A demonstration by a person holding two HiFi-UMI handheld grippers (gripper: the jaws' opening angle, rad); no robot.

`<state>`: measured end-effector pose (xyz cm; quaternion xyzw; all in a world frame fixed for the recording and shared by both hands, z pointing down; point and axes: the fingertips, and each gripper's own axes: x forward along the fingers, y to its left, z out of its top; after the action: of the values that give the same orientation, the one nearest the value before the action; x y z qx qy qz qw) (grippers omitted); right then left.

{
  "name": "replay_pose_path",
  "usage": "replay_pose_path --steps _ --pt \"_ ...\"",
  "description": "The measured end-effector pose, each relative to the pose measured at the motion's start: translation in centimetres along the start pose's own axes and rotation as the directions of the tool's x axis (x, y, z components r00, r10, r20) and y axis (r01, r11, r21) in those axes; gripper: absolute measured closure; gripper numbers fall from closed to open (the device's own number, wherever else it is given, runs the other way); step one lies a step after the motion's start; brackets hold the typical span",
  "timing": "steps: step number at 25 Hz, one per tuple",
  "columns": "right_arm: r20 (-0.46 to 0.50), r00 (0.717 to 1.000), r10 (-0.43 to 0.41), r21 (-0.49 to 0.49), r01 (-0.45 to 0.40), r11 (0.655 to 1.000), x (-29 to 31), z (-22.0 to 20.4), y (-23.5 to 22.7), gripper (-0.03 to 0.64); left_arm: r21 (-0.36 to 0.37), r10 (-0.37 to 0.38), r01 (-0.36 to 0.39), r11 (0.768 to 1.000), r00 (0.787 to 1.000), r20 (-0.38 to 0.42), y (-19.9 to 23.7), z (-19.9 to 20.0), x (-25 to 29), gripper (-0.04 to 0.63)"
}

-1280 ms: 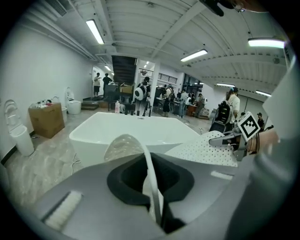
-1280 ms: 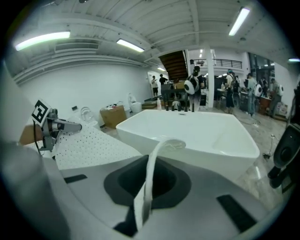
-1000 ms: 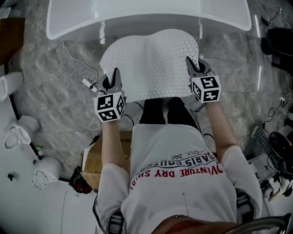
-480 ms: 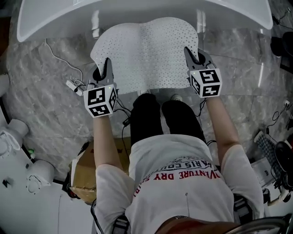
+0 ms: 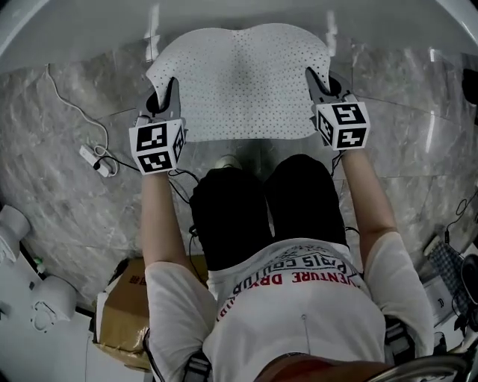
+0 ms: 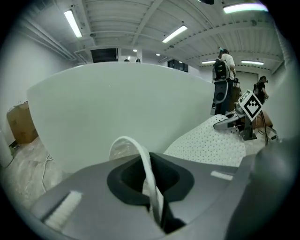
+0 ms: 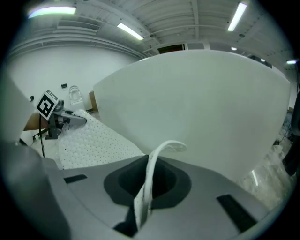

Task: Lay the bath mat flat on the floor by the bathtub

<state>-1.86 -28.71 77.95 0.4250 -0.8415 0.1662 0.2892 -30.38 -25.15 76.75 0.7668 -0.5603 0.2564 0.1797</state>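
A white perforated bath mat (image 5: 239,82) hangs spread between my two grippers, just in front of the white bathtub (image 5: 75,15) and above the marble floor. My left gripper (image 5: 169,95) is shut on the mat's near left corner; the pinched edge (image 6: 147,173) curls up between its jaws. My right gripper (image 5: 317,86) is shut on the near right corner, with the mat's edge (image 7: 150,180) standing up between its jaws. The mat (image 6: 211,143) stretches across to the other gripper (image 6: 234,123) in the left gripper view. In the right gripper view the mat (image 7: 93,140) runs to the left gripper (image 7: 61,119).
The tub wall (image 7: 197,108) fills the view close ahead of both grippers. A white cable with a plug (image 5: 93,155) lies on the floor at the left. A cardboard box (image 5: 123,328) and white fixtures (image 5: 45,313) sit behind at the lower left. The person's legs (image 5: 261,205) are just behind the mat.
The person has crouched lower, knees now bent forward under the mat. Both grippers, still holding the mat, moved closer to the tub and spread slightly apart, and the mat looks flatter.
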Motion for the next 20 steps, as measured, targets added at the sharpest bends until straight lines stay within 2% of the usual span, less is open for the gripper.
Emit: replay_pose_path --steps 4,7,10,16,20 --pt "-0.002 1.0 -0.01 -0.024 0.01 1.0 2.8 -3.3 -0.8 0.6 0.045 -0.015 0.015 0.999 1.0 0.009 0.3 -3.2 2.9 0.578" --pt "-0.01 1.0 -0.016 -0.051 0.015 0.999 4.1 -4.9 -1.5 0.599 0.054 -0.019 0.018 0.998 1.0 0.017 0.6 -5.1 4.4 0.578" --pt "-0.041 0.999 -0.027 -0.036 0.026 0.999 5.1 -6.7 -2.5 0.599 0.062 -0.032 0.031 0.998 0.999 0.011 0.6 -6.8 5.8 0.577" --pt "-0.141 0.989 -0.037 -0.058 0.029 0.998 7.6 -10.8 -3.4 0.598 0.08 -0.05 0.061 0.995 0.99 -0.133 0.8 -12.1 9.2 0.577" --pt "-0.25 0.966 -0.058 -0.089 0.037 0.995 9.3 -14.8 -3.6 0.598 0.066 -0.057 0.072 0.995 0.978 -0.202 0.8 -15.6 11.0 0.577"
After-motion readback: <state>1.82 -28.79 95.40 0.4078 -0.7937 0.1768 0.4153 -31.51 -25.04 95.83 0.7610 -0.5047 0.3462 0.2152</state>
